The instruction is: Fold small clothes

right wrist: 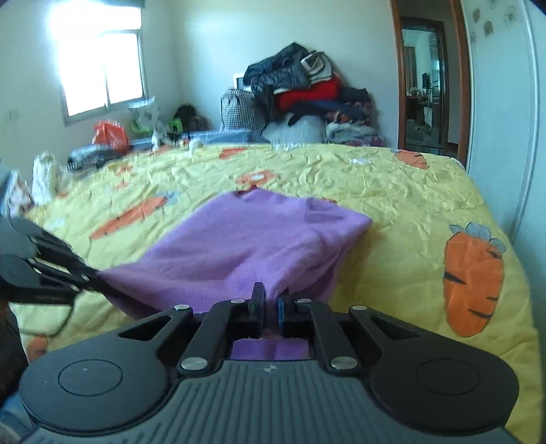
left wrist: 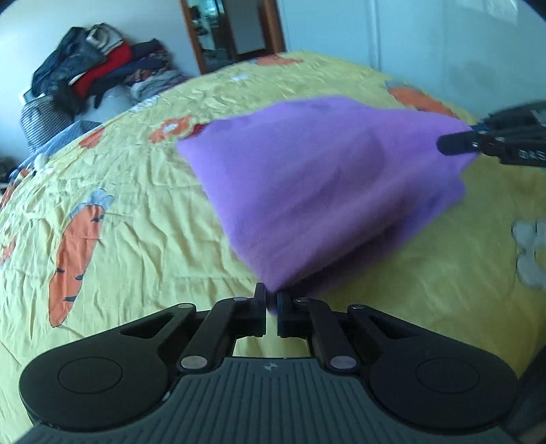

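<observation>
- Left wrist view: purple garment point(left wrist: 327, 191) blurred, so its seams and shape are hard to read; it looks doubled over, with a lower layer showing under the near edge.
- Left gripper point(left wrist: 271, 300): fingers point(left wrist: 259, 297) drawn together and clamped on the garment's near corner; the corner itself is hidden between them.
- Right gripper point(left wrist: 457, 143) enters from the right edge, mostly cut off by the frame; its tip meets the garment's far right corner, fingers apparently pinched on the cloth, though blur hides the contact.
- Garment hangs stretched between the two grippers above the bed point(left wrist: 136, 211); whether its underside touches the yellow carrot-print cover cannot be told.
- Open bedcover lies left of and in front of the garment; clothes pile point(left wrist: 99, 65) sits well apart at the far left, a doorway point(left wrist: 232, 30) behind.
- Right wrist view: right gripper point(right wrist: 272, 300) fingers point(right wrist: 257, 299) closed on a bunched edge of the garment point(right wrist: 245, 239); cloth also shows under the gripper body.
- Left gripper point(right wrist: 99, 275) comes in from the left edge, blurred and partly cut off, tip at the garment's left corner.
- Garment's far edge rests low toward the bed point(right wrist: 392, 205), near its middle.
- Bare cover spreads to the right up to the bed's edge by the wall; clothes pile point(right wrist: 307, 99) and window point(right wrist: 102, 65) stand beyond the far side.
</observation>
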`<state>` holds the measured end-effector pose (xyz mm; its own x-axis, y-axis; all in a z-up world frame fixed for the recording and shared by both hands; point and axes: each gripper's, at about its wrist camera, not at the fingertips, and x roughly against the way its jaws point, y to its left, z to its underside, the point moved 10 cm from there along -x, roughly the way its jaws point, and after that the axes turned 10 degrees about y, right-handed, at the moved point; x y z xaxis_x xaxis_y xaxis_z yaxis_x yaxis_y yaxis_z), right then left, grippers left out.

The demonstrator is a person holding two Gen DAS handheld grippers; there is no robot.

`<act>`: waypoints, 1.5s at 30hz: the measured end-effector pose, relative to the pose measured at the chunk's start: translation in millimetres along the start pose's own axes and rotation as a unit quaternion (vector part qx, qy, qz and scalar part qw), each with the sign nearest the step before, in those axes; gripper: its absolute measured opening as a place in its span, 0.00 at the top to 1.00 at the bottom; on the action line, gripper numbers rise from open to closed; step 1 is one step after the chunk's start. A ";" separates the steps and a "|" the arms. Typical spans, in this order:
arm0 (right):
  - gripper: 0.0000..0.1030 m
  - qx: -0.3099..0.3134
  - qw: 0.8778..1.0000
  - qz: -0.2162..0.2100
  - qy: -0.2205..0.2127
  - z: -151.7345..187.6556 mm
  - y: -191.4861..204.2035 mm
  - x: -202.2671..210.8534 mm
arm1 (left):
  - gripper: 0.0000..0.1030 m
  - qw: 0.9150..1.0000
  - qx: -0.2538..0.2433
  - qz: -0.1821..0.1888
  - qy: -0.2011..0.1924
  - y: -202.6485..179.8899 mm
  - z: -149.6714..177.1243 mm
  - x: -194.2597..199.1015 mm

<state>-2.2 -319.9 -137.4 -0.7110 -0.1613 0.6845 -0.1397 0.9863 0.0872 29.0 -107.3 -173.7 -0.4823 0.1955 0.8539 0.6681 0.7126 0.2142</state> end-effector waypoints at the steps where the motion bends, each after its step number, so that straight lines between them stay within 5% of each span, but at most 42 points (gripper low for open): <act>1: 0.94 0.004 1.000 0.006 0.017 8.5 -3.6 -8.5 | 0.90 1.000 -0.008 -0.004 0.007 -3.0 4.5 -5.5; 5: 0.90 -0.007 0.998 0.000 0.059 28.1 -7.5 -25.0 | 0.87 0.999 -0.033 -0.019 0.023 -5.9 18.4 -9.0; 6: 0.75 -0.011 0.998 0.010 0.059 24.8 -11.0 -20.6 | 0.82 0.999 -0.027 -0.019 0.028 -0.7 18.6 -4.1; 7: 0.50 -0.014 0.998 0.030 0.056 19.3 -16.2 -13.9 | 0.82 1.000 -0.015 -0.016 0.021 6.8 16.0 5.2; 8: 0.39 -0.015 0.998 0.043 0.034 10.8 -20.4 -3.1 | 0.79 1.000 0.005 -0.006 0.006 15.3 10.2 17.2; 9: 0.28 -0.017 0.999 0.041 0.003 0.8 -21.3 9.2 | 0.61 0.999 0.036 0.009 -0.006 25.1 2.3 26.7; 11: 0.28 -0.024 0.999 0.013 -0.025 -18.7 -18.6 17.8 | 0.37 0.994 0.095 0.046 -0.036 39.2 -20.5 36.6; 13: 0.33 -0.017 0.999 -0.005 -0.034 -35.1 -10.0 9.9 | 0.35 0.983 0.141 0.101 -0.062 39.8 -45.7 32.8; 14: 0.43 -0.011 0.999 -0.011 -0.035 -41.2 -6.0 0.2 | 0.35 0.978 0.155 0.125 -0.062 35.2 -57.4 25.1; 15: 0.64 -0.010 0.999 -0.016 -0.032 -44.8 -3.9 -10.9 | 0.35 0.974 0.165 0.142 -0.060 30.4 -67.6 13.9; 16: 0.72 -0.015 0.999 -0.028 -0.021 -47.6 -4.1 -25.3 | 0.35 0.972 0.178 0.142 -0.056 27.9 -74.0 0.0; 18: 0.73 -0.033 0.998 -0.056 0.016 -46.5 -9.2 -55.8 | 0.39 0.975 0.178 0.134 -0.026 20.1 -77.5 -33.6; 21: 0.78 -0.013 0.998 -0.026 0.054 -34.5 -24.3 -86.6 | 0.38 0.988 0.132 0.081 -0.030 13.3 -71.2 -48.7; 25: 0.76 -0.020 0.998 -0.031 0.042 -50.2 -24.3 -67.8 | 0.31 0.979 0.177 0.099 -0.036 33.8 -77.4 -26.0; 29: 0.76 -0.022 0.999 -0.033 0.028 -74.2 -27.1 -76.5 | 0.20 0.965 0.203 0.147 -0.080 57.1 -131.9 -29.9; 31: 0.76 -0.033 0.998 -0.048 0.037 -82.4 -28.5 -96.4 | 0.19 0.962 0.216 0.159 -0.047 65.0 -154.7 -61.6; 33: 0.76 -0.038 0.995 -0.028 0.085 -74.2 -34.8 -124.4 | 0.25 0.970 0.214 0.113 0.007 73.0 -160.6 -105.2; 35: 0.74 -0.046 0.995 -0.035 0.076 -75.3 -37.2 -120.4 | 0.21 0.982 0.182 0.051 0.023 77.5 -159.8 -118.1; 36: 0.72 -0.058 0.995 -0.040 0.076 -75.2 -39.5 -112.4 | 0.19 0.980 0.186 0.061 0.025 80.4 -157.7 -113.3; 38: 0.56 -0.071 0.994 -0.047 0.065 -72.5 -47.8 -92.5 | 0.02 0.970 0.218 0.109 0.011 86.5 -147.5 -93.2; 40: 0.28 -0.108 0.990 -0.064 0.061 -62.9 -65.5 -78.7 | 0.00 0.958 0.245 0.152 0.005 95.3 -131.6 -83.4; 44: 0.28 -0.192 0.971 -0.116 0.082 -36.5 -96.8 -76.4 | 0.02 0.925 0.295 0.231 0.056 102.0 -96.3 -102.1; 45: 0.28 -0.206 0.966 -0.132 0.084 -32.3 -98.5 -77.8 | 0.00 0.925 0.296 0.233 0.043 100.8 -94.2 -99.9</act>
<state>89.1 -403.4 -175.9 -0.5615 -0.4348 0.7041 0.0102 0.8471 0.5313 197.9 -118.5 -192.8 -0.1561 0.5381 0.8283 0.3530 0.8136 -0.4620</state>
